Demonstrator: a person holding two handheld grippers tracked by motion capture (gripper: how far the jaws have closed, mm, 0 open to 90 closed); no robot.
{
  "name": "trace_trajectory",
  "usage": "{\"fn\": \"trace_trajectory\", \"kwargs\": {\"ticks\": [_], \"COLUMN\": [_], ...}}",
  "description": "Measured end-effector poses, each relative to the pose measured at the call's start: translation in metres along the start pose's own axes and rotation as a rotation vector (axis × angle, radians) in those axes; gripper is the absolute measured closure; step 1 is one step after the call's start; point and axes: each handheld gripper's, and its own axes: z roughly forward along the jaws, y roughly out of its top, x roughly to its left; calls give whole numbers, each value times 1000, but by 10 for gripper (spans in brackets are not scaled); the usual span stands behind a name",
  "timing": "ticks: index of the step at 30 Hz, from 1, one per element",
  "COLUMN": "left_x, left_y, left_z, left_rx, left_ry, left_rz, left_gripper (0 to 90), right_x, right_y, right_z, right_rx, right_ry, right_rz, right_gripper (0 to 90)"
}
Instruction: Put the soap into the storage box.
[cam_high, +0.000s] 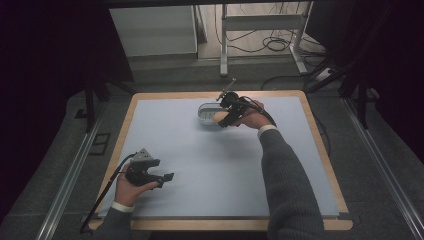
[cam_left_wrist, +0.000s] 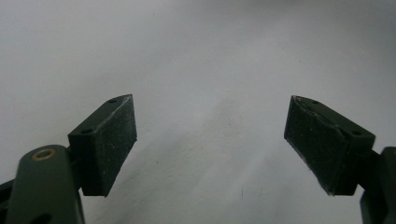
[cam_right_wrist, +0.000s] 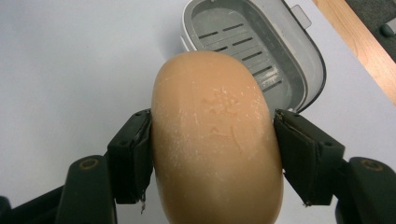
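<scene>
The right claw (cam_right_wrist: 212, 135) pinches a tan, rounded bar of soap (cam_right_wrist: 217, 140), its 2 black pads pressed against the bar's 2 sides. In the right gripper view the soap bulges up between the jaws, with pale scuffs on its upper face. Just beyond it lies a grey soap dish (cam_right_wrist: 306, 70), open, with a slotted floor and a rounded rim; the bar hides the near edge of the dish, so whether soap and dish touch I cannot tell. In the high view the right claw (cam_high: 223, 120) sits at the far middle of the table (cam_high: 210, 165), right beside the soap dish (cam_high: 206, 114), with the soap (cam_high: 220, 118) showing as a pale spot at the dish's near right edge. The left claw (cam_left_wrist: 210, 135) is spread wide with nothing between its pads, facing bare pale-blue surface. In the high view the left claw (cam_high: 167, 177) rests near the front left corner of the table, well apart from dish and soap
</scene>
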Motion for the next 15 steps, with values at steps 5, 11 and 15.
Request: {"fn": "trace_trajectory", "kwargs": {"ticks": [5, 11, 15], "left_x": [0, 0, 1], "left_y": [0, 0, -1], "left_z": [1, 2, 2], "left_rx": [2, 4, 5], "left_ry": [-3, -7, -7], "left_rz": [-1, -2, -2], "left_gripper": [173, 173, 173], "right_x": [-4, -10, -12], "right_y": [5, 12, 18], "right_z": [4, 9, 9], "right_rx": [-2, -9, -25], "right_ry": [-2, 2, 2], "right_rz": [-4, -5, -7], "right_gripper": [325, 326, 327]}}
